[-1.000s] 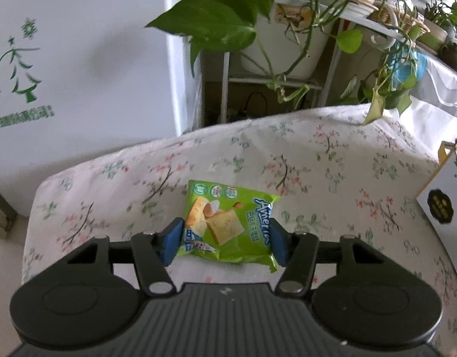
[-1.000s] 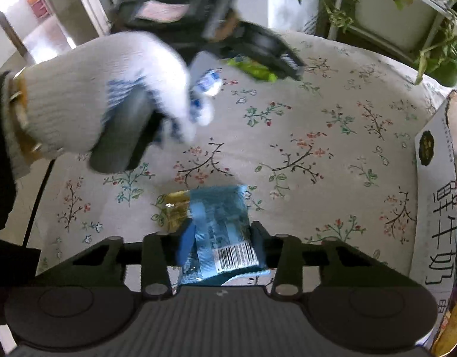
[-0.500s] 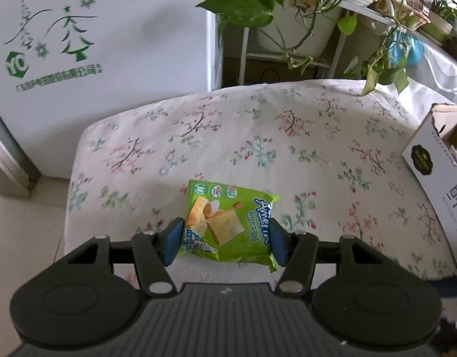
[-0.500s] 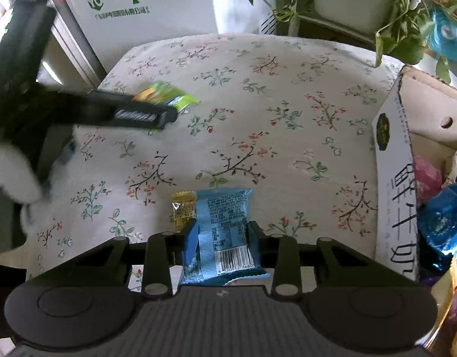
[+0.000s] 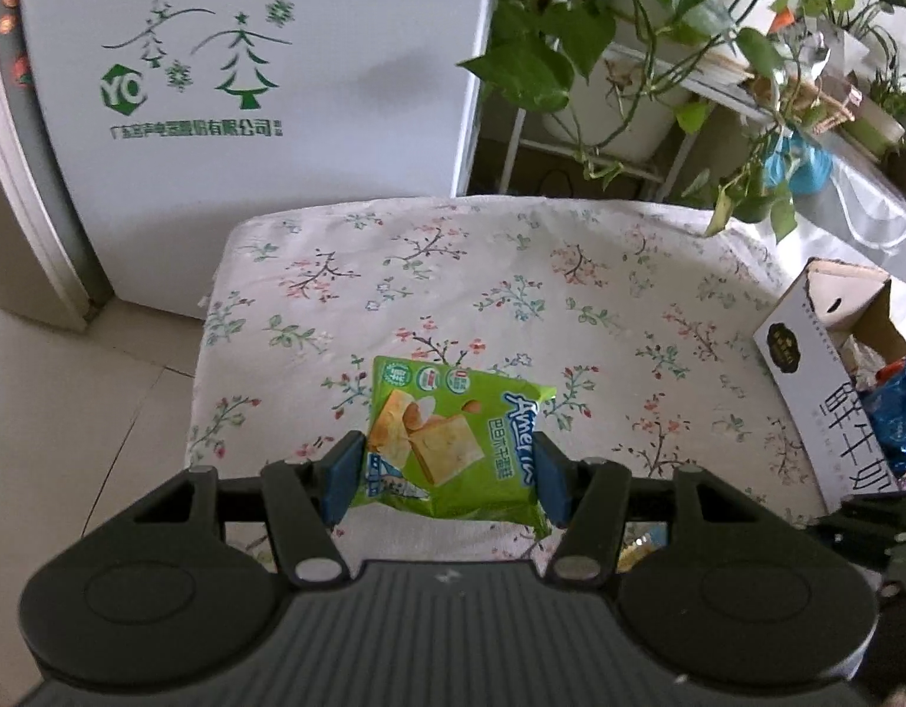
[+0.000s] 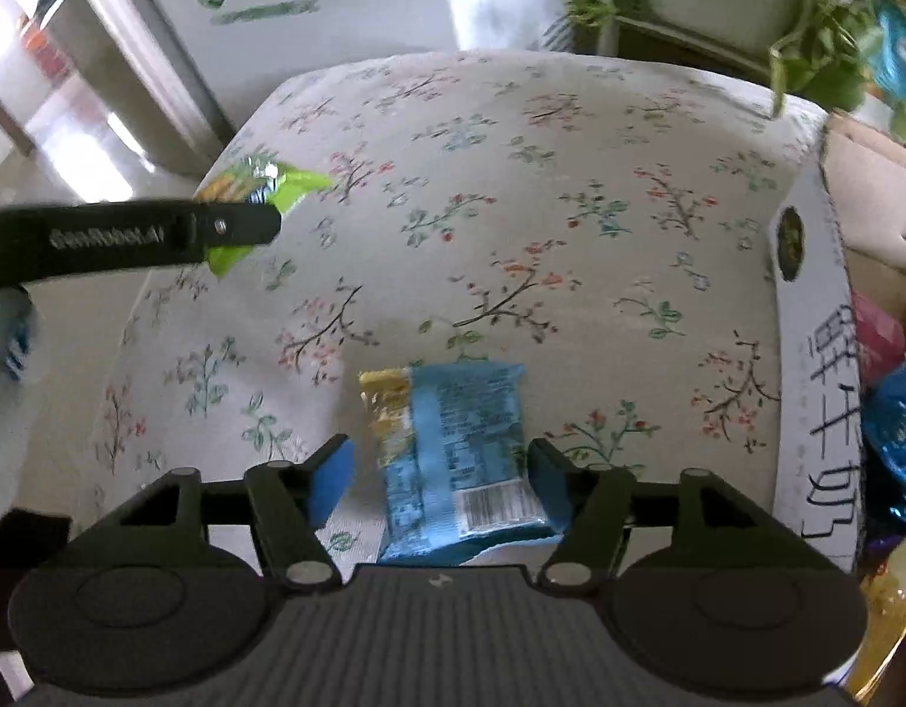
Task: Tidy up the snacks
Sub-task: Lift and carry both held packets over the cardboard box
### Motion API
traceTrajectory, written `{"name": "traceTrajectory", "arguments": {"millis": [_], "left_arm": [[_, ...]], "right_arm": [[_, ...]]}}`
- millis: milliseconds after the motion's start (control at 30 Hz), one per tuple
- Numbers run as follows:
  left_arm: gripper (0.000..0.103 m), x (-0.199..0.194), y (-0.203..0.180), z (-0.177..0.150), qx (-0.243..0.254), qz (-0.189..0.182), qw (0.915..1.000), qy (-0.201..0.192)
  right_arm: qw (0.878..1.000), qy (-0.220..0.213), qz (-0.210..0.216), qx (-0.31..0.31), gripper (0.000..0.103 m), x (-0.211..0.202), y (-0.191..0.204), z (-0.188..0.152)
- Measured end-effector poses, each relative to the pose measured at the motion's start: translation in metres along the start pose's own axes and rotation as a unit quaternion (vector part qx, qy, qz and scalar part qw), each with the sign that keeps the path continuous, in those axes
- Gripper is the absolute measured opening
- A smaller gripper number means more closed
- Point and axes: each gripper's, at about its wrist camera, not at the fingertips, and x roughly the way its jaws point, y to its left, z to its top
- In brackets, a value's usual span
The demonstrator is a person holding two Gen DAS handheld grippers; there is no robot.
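From the left wrist camera, the left tongs [image 5: 447,474] are clamped on a green snack packet [image 5: 453,448]: both blue pads [image 5: 339,476] press against its two sides, and the packet hangs between them, lifted clear of the flowered cloth on the desk [image 5: 511,294]. Ahead of the tongs the cloth lies bare. To the right of the tongs stands a white cardboard box [image 5: 818,389] with its top flaps open and blue wrappers showing inside. Beyond the far edge of the desk are a white cabinet [image 5: 246,88] with green tree prints and a rack of potted plants [image 5: 629,59].

From the right wrist camera, the right tongs [image 6: 441,483] stand apart and are opening. A blue snack packet [image 6: 458,453] lies between them; the right pad seems to touch its edge, while the left pad [image 6: 329,480] stands clear of it with cloth showing in the gap. Just beside the blue packet, on its left, a small yellow wrapper [image 6: 382,406] rests on the cloth. Off to the upper left of these tongs, the other gripper's black arm reaches in with the green packet at its tip. The white box [image 6: 818,353] stands to the right of the tongs, holding more wrapped snacks.
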Motion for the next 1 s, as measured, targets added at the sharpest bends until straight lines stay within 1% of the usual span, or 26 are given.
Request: {"name": "traceTrajectory", "arguments": {"millis": [67, 133, 200, 333, 400, 533, 700, 1000], "left_arm": [[0.058, -0.007, -0.001, -0.003, -0.001, -0.002, 1.0, -0.005], [0.058, -0.012, -0.003, -0.006, 0.001, -0.003, 0.9999, -0.011], [0.058, -0.017, -0.005, -0.008, 0.004, -0.004, 0.9998, -0.017], [0.058, -0.021, -0.008, -0.011, 0.005, -0.006, 0.9997, -0.023], [0.058, -0.02, -0.01, -0.011, 0.006, -0.006, 0.9997, -0.021], [0.058, -0.021, -0.016, -0.01, 0.009, -0.001, 0.9997, -0.025], [0.059, -0.022, -0.025, -0.008, 0.006, -0.007, 0.9995, -0.031], [0.059, -0.024, -0.039, -0.004, 0.009, -0.013, 0.9991, -0.038]], "right_arm": [[1.0, 0.003, -0.014, -0.019, 0.072, 0.003, 0.006, -0.001], [0.999, 0.011, -0.033, -0.032, 0.06, 0.007, 0.008, -0.003], [0.999, 0.008, -0.043, -0.033, 0.057, 0.006, 0.008, -0.002], [0.999, 0.002, -0.037, -0.023, 0.057, 0.002, 0.005, -0.002], [0.999, -0.01, -0.036, -0.022, 0.057, -0.004, 0.005, 0.0], [0.998, -0.043, -0.038, -0.001, 0.057, -0.022, -0.002, 0.005], [0.996, -0.08, -0.043, 0.022, 0.057, -0.041, -0.011, 0.008], [0.991, -0.116, -0.051, 0.044, 0.057, -0.062, -0.025, 0.01]]}}
